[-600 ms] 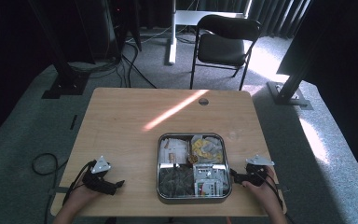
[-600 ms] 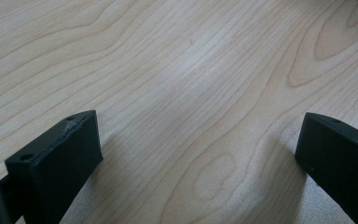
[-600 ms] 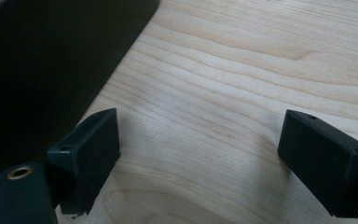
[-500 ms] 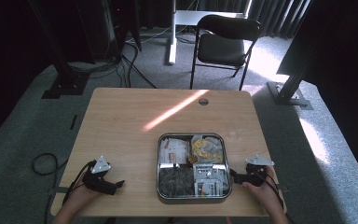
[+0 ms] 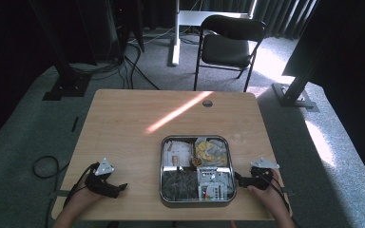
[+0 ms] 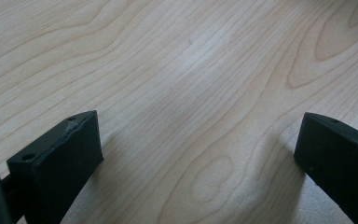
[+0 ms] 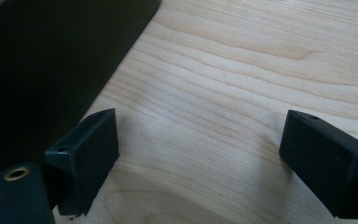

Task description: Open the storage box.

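scene: you sit at a wooden table (image 5: 123, 128), a pair of tongs in each hand, with a metal tray (image 5: 161, 164) near the front edge.
tray: four compartments hold what look like small packets; the far-right one shows yellow, the near-left one dark; the details are too small to read.
left tongs (image 5: 119, 188): resting low on the bare table, well apart from the tray; in the left gripper view your jaws stand wide apart with nothing between them.
right tongs (image 5: 237, 179): just beside the tray's right wall (image 7: 51, 60), pointed at it; jaws spread wide and empty over bare wood.
step in hand: by the look of it, the start, with nothing gripped yet.
next move: you would likely lift the right tongs over the rim, pick one packet in the nearest compartment, and close gently on its edge.
watch for: the rim catching a jaw.
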Demonstrator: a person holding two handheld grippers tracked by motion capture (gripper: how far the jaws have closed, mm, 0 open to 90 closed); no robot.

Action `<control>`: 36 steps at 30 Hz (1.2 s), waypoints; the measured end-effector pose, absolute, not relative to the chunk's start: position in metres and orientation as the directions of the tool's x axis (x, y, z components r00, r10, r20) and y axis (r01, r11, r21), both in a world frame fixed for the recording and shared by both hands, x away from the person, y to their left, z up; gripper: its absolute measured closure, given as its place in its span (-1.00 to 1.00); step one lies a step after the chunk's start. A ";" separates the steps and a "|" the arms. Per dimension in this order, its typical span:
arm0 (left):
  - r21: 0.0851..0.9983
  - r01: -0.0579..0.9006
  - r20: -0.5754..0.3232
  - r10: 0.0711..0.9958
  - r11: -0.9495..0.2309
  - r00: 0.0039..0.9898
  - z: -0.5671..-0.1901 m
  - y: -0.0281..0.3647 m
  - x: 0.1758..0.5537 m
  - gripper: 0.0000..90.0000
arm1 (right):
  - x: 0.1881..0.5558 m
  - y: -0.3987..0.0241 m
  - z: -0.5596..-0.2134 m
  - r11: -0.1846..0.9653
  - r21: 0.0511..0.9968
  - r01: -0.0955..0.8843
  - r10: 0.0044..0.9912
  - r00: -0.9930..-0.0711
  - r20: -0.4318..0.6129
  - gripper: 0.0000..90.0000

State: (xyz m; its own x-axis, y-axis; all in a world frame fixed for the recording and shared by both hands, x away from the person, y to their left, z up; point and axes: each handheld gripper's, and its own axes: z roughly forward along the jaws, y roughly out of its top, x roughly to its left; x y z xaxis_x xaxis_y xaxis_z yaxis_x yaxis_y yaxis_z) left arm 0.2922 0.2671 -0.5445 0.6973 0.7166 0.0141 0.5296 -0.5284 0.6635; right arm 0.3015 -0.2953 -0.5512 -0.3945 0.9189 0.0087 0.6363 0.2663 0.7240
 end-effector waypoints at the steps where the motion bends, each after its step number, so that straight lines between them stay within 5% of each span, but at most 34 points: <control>1: 0.658 0.533 0.016 0.716 -0.533 0.697 -0.544 0.266 0.292 -0.98 | 0.301 -0.295 -0.551 0.266 0.724 0.636 0.919 -0.394 0.009 -0.75; 36: 0.691 0.471 -0.024 0.634 -0.548 0.773 -0.523 0.232 0.295 -0.98 | 0.301 -0.295 -0.551 0.265 0.723 0.638 0.919 -0.394 0.010 -0.75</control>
State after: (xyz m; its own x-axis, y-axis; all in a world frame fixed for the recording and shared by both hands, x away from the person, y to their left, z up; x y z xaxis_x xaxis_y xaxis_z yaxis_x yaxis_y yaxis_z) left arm 0.2953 0.2318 -0.5225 0.7726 0.6344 -0.0235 0.4709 -0.5478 0.6915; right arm 0.3015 -0.2953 -0.5511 -0.3936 0.9192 0.0100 0.6376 0.2652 0.7233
